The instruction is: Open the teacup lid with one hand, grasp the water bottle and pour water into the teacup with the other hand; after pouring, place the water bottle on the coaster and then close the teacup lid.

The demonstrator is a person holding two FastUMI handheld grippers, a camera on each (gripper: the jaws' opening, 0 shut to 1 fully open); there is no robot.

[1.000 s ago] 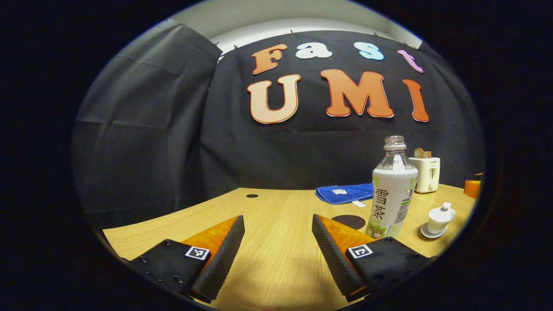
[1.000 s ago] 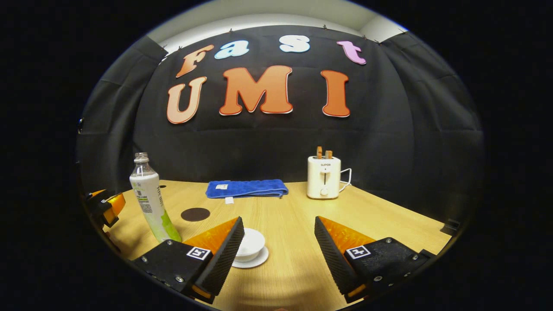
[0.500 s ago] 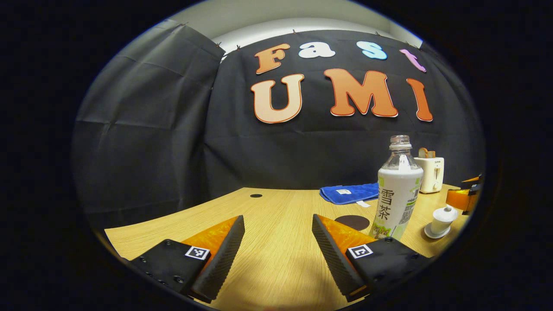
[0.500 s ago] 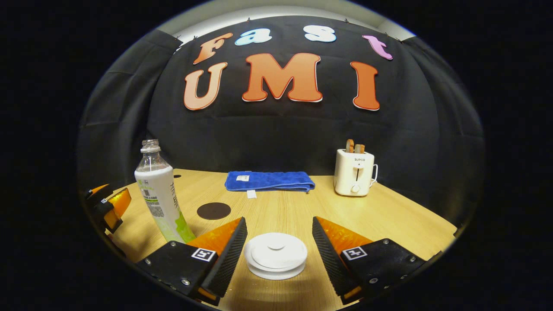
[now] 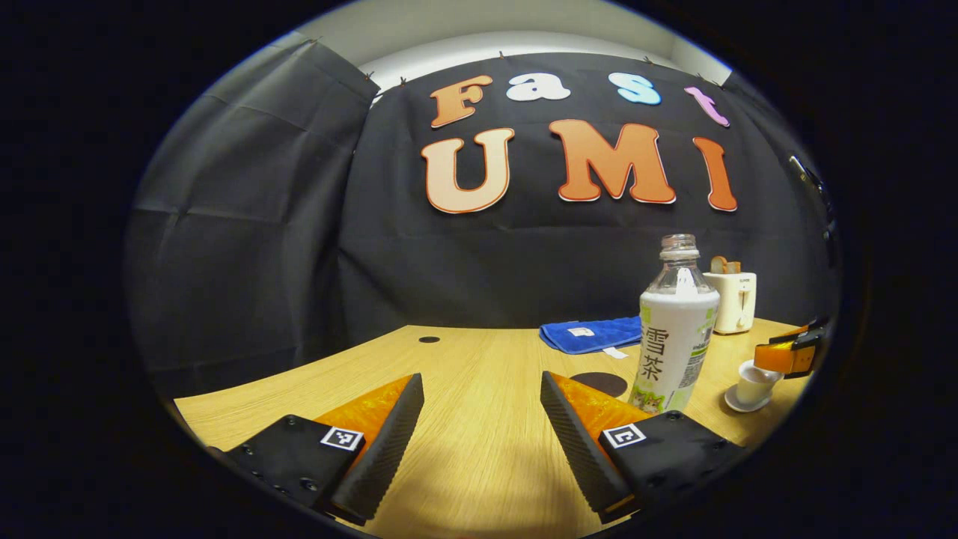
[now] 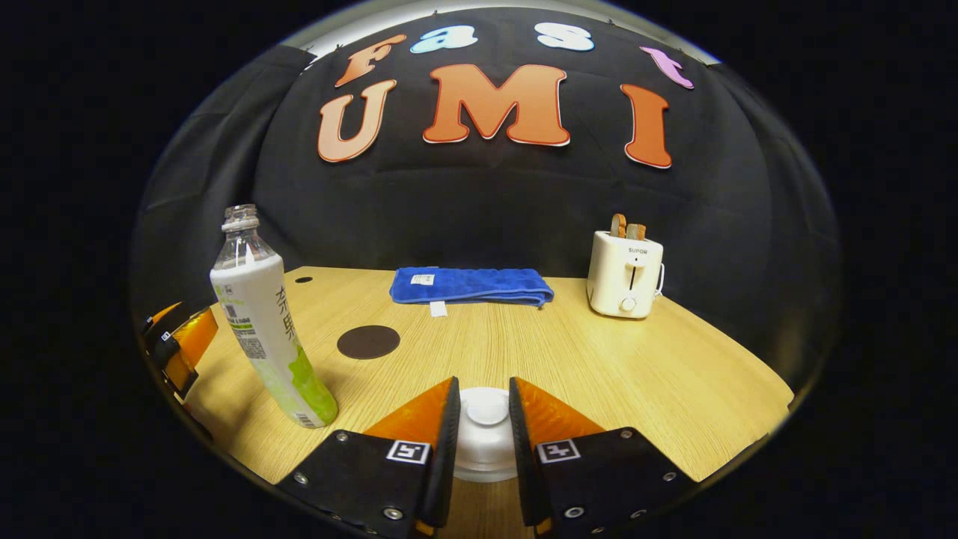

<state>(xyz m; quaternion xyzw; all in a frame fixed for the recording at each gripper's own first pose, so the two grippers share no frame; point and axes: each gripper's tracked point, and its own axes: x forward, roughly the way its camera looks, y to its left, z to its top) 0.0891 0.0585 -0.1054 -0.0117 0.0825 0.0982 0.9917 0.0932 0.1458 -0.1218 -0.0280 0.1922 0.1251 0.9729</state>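
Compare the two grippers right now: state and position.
The left gripper is wide open with bare table between its fingers; the right gripper has closed around the teacup lid's knob. The left gripper sits short of the water bottle; the right gripper is over the teacup. Both point toward the back wall.

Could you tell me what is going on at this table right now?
A person is working with two handheld grippers. The right gripper has its fingers closed around the knob of the teacup lid, which sits on the teacup, so the lid is not yet off. The left gripper is open over bare table, short of the uncapped bottle standing to its right. The dark coaster beside the bottle has nothing on it. No water has been poured.
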